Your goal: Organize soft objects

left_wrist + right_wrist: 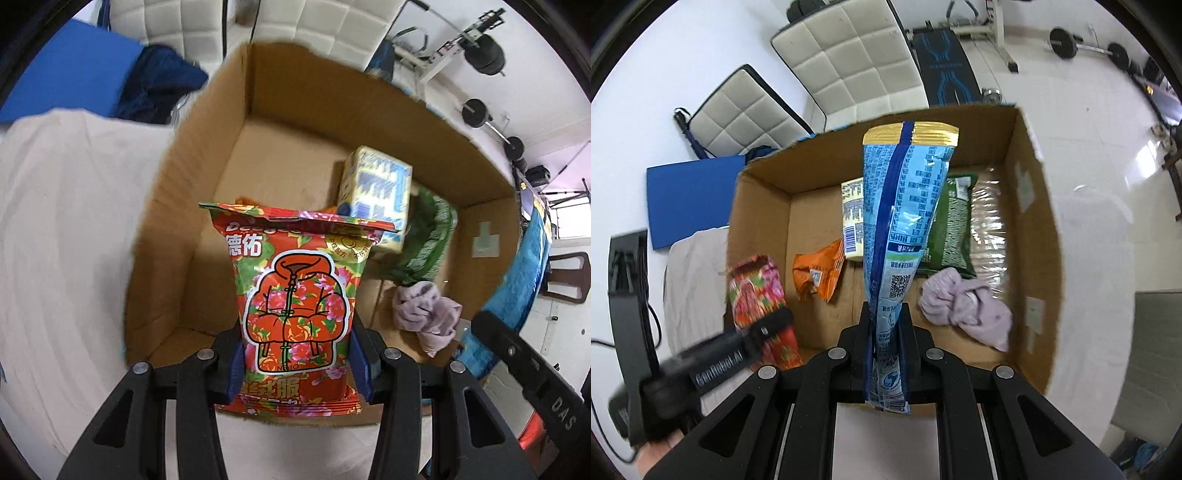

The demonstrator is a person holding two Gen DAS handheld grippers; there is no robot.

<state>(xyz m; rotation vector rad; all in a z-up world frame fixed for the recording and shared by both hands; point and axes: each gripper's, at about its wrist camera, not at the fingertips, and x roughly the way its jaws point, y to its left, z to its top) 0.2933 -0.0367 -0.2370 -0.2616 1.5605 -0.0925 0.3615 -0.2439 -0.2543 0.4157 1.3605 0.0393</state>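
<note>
Left tool (297,356) clenching red floral packet (295,310) reading 德佑, hanging over cardboard box (221,110). Right tool (886,328) gripping blue packet (901,221) above same box. Only right view showing orange pouch (818,273) inside; "GenRobot.AI" lettering readable there.

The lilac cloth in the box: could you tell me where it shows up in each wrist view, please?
Left wrist view: the lilac cloth lies lower right, on the box floor right of the red floral packet.
Right wrist view: lilac cloth lies right of centre, beside the blue packet.
Shared landmark: the green packet just behind it.
</note>
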